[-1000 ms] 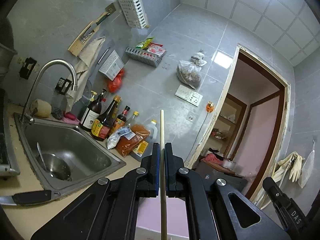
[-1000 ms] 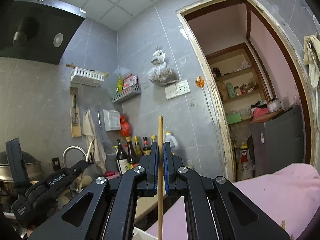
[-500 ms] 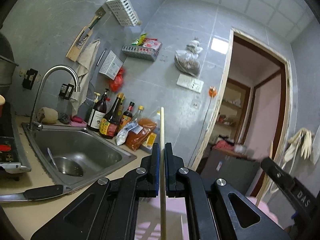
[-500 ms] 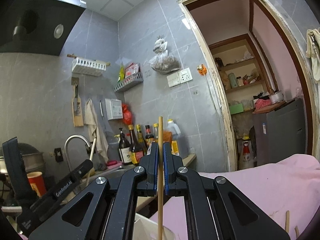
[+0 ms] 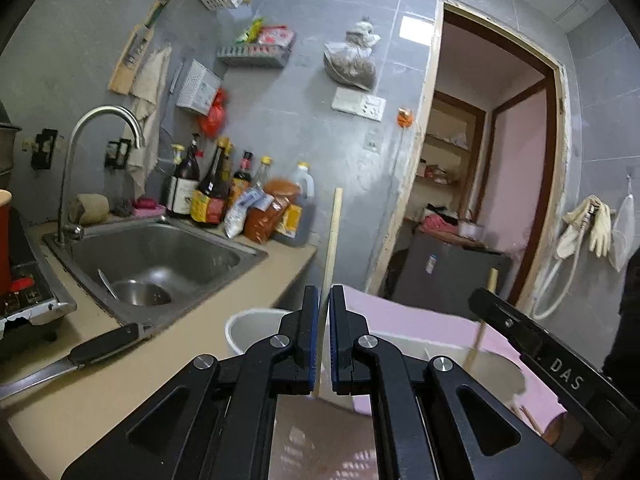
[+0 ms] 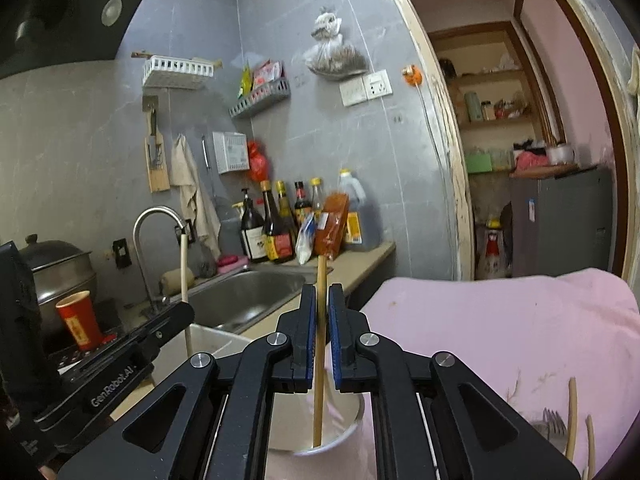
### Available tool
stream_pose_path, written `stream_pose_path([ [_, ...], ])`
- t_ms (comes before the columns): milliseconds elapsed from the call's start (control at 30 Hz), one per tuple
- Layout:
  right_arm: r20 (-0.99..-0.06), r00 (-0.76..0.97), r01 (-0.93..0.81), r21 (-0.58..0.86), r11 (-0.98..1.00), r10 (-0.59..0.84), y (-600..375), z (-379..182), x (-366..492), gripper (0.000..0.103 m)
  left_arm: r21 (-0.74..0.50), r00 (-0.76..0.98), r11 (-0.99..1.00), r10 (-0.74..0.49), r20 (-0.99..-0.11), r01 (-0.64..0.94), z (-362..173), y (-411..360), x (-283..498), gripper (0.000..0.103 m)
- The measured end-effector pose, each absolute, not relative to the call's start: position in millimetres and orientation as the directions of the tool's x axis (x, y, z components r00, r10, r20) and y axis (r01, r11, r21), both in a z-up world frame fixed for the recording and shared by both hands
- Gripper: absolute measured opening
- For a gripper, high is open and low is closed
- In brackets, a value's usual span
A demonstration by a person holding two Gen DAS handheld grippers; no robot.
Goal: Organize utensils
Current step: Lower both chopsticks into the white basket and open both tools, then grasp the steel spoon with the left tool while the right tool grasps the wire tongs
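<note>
My left gripper (image 5: 324, 294) is shut on a pale wooden chopstick (image 5: 333, 236) that leans slightly right, above a white cup (image 5: 246, 326). The jaws of my right gripper (image 6: 322, 292) are opening. A darker chopstick (image 6: 319, 360) stands between them with a gap beside the right pad, its lower end inside a white cup (image 6: 348, 420). In the left wrist view the right gripper (image 5: 482, 306) comes in from the right with its chopstick (image 5: 482, 332) over a second cup (image 5: 504, 364). The right wrist view shows the left gripper (image 6: 178, 314) with its chopstick (image 6: 184, 272).
A pink cloth (image 6: 500, 328) covers the surface, with a fork (image 6: 552, 420) and loose chopsticks (image 6: 572, 412) at lower right. A steel sink (image 5: 160, 256), a knife (image 5: 92, 350), sauce bottles (image 5: 212, 196), a red cup (image 6: 80, 324) and a pot (image 6: 56, 264) line the counter.
Both views have tipped downward and the cups have come into sight. The right gripper's jaws have parted a little and its chopstick has slid lower. The left chopstick now leans.
</note>
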State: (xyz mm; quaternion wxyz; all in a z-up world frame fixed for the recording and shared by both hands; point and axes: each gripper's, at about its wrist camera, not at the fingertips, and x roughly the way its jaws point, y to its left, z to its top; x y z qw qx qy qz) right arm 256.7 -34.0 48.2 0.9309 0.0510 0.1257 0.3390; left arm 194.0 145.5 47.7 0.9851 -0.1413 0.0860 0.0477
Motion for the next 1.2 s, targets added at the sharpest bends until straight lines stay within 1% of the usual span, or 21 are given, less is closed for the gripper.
stream_pose_path([
  [100,-0.199,0.733,-0.627,0.171,0.76,0.65,-37.6,53.4,250.6,0.017,-0.295,0.979,0.951,0.038,-0.198,-0.097,49.4,146.5,189.7,0.004],
  [133,-0.192,0.736,-0.628,0.166,0.76,0.65,-40.5,57.7,247.5,0.022,-0.305,0.98,0.948,0.027,-0.195,-0.087,50.9,147.1,187.8,0.005],
  [167,-0.185,0.738,-0.629,0.16,0.76,0.649,-42.8,60.6,245.2,0.022,-0.315,0.981,0.946,0.02,-0.191,-0.081,53.3,147.4,185.7,0.007],
  [233,-0.17,0.749,-0.624,0.143,0.768,0.64,-49.1,67.8,239.4,0.023,-0.328,0.983,0.942,0.009,-0.182,-0.07,58.4,147.1,181.5,0.018],
  [267,-0.162,0.754,-0.622,0.135,0.771,0.636,-53.7,71.5,236.0,0.025,-0.336,0.984,0.94,-0.002,-0.176,-0.058,60.9,145.9,179.0,0.025],
  [300,-0.152,0.761,-0.617,0.128,0.776,0.631,-58.9,75.7,233.2,0.027,-0.34,0.986,0.939,-0.009,-0.169,-0.05,64.9,144.8,176.5,0.028],
  [367,-0.131,0.778,-0.603,0.12,0.789,0.614,-72.6,82.5,226.7,0.038,-0.331,0.987,0.943,-0.017,-0.16,-0.038,71.5,139.3,171.8,0.029],
  [433,-0.109,0.798,-0.582,0.111,0.805,0.592,-88.1,88.5,219.4,0.046,-0.317,0.987,0.948,-0.028,-0.157,-0.024,77.8,131.9,168.4,0.035],
  [467,-0.101,0.807,-0.572,0.105,0.813,0.581,-95.0,90.9,215.8,0.049,-0.313,0.987,0.95,-0.035,-0.155,-0.015,80.6,128.0,166.6,0.043],
  [500,-0.092,0.819,-0.559,0.098,0.823,0.567,-104.6,93.6,211.1,0.05,-0.309,0.988,0.951,-0.047,-0.148,-0.001,84.0,122.2,163.9,0.049],
  [533,-0.086,0.825,-0.551,0.094,0.829,0.558,-110.4,95.6,208.3,0.054,-0.305,0.988,0.952,-0.053,-0.142,0.007,86.3,118.1,162.0,0.052],
  [567,-0.077,0.836,-0.537,0.089,0.839,0.543,-120.2,97.7,203.4,0.063,-0.297,0.988,0.955,-0.059,-0.141,0.015,88.5,112.9,160.3,0.056],
  [600,-0.068,0.846,-0.524,0.088,0.847,0.529,-128.7,99.0,199.2,0.07,-0.283,0.987,0.959,-0.071,-0.141,0.028,91.2,105.4,158.6,0.061],
  [633,-0.057,0.856,-0.508,0.086,0.857,0.513,-139.5,100.4,193.8,0.079,-0.27,0.987,0.962,-0.082,-0.14,0.042,92.9,98.9,156.8,0.064],
  [700,-0.048,0.872,-0.484,0.077,0.872,0.488,-154.0,101.8,185.5,0.081,-0.249,0.985,0.966,-0.102,-0.141,0.065,95.3,87.7,154.9,0.077],
  [800,-0.048,0.896,-0.439,0.051,0.897,0.441,-175.4,101.7,172.0,0.087,-0.215,0.977,0.969,-0.155,-0.144,0.122,96.5,67.0,152.0,0.086],
  [900,-0.061,0.913,-0.401,0.048,0.915,0.403,-194.3,98.6,161.8,0.096,-0.166,0.966,0.97,-0.205,-0.159,0.178,94.2,43.2,149.1,0.089],
  [1000,-0.065,0.93,-0.359,0.052,0.932,0.362,-212.7,95.3,152.3,0.098,-0.133,0.951,0.965,-0.25,-0.183,0.228,88.3,22.9,148.9,0.091],
  [1033,-0.071,0.933,-0.351,0.05,0.935,0.354,-216.0,93.9,150.3,0.1,-0.126,0.945,0.962,-0.262,-0.194,0.241,86.2,17.7,149.9,0.092],
  [1100,-0.096,0.939,-0.327,0.045,0.944,0.33,-225.9,89.9,146.3,0.102,-0.118,0.932,0.957,-0.286,-0.224,0.265,80.7,8.2,153.0,0.093],
  [1200,-0.158,0.941,-0.296,0.041,0.954,0.299,-236.3,82.2,144.7,0.103,-0.113,0.901,0.948,-0.317,-0.296,0.296,70.4,-5.0,163.1,0.093],
])
